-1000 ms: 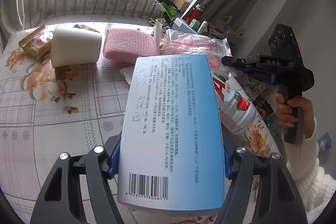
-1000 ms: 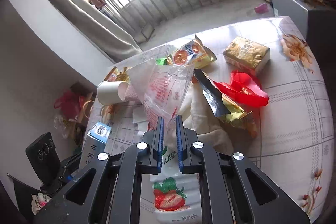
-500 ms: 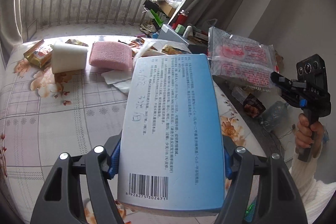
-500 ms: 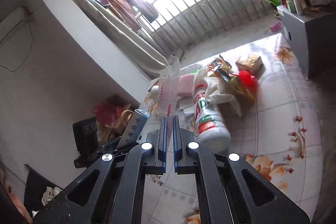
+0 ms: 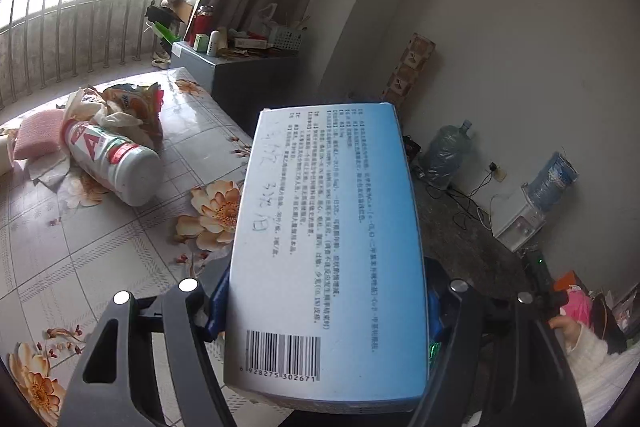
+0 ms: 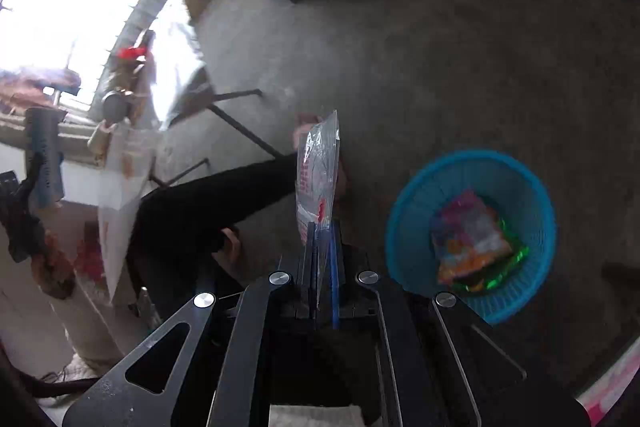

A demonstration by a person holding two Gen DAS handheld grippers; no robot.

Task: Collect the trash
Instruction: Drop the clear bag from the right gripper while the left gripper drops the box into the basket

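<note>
We find the right gripper (image 6: 320, 239) clenched on a clear wrapper (image 6: 318, 167), the blue basket (image 6: 404, 223) lying at three o'clock, while the left gripper (image 5: 324, 291) grasps a blue box (image 5: 328, 227).

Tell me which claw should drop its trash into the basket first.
Right. The right claw, shut on the clear plastic wrapper, looks down near the blue basket. The left claw holds the blue box near the table.
</note>
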